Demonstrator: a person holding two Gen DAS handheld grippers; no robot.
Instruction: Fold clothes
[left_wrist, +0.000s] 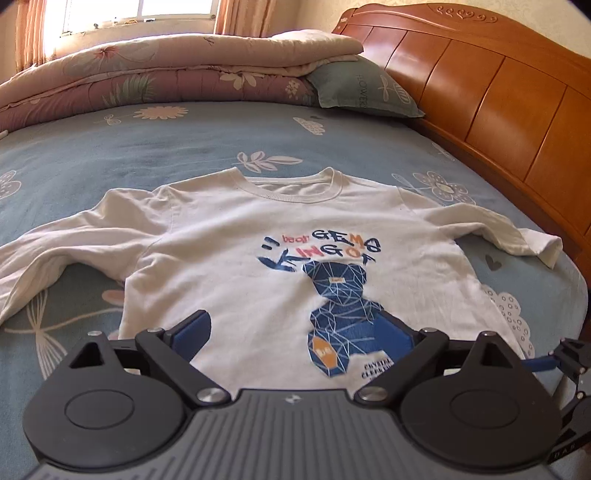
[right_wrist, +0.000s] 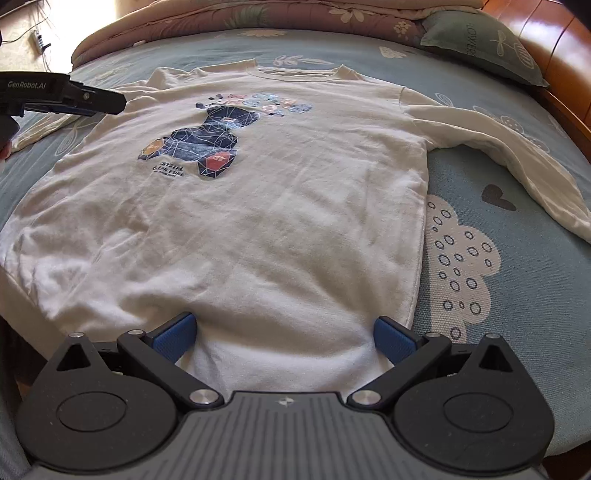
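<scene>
Lying flat, print up, on the bed (left_wrist: 155, 147), the shirt (right_wrist: 280, 206) is being approached; both grippers, left (left_wrist: 295, 328) and right (right_wrist: 282, 338), are being held wide open and empty, a sleeve grab likely being called for next.

Each claw has a grey ribbed body, two black round housings with raised discs, black link arms on silver screws, and blue textured pads (right_wrist: 173, 338). The left claw (left_wrist: 299, 328) shows from the side as a black bar lettered "GenRobot.AI" in white. The right claw (right_wrist: 284, 332) looks identical.
</scene>
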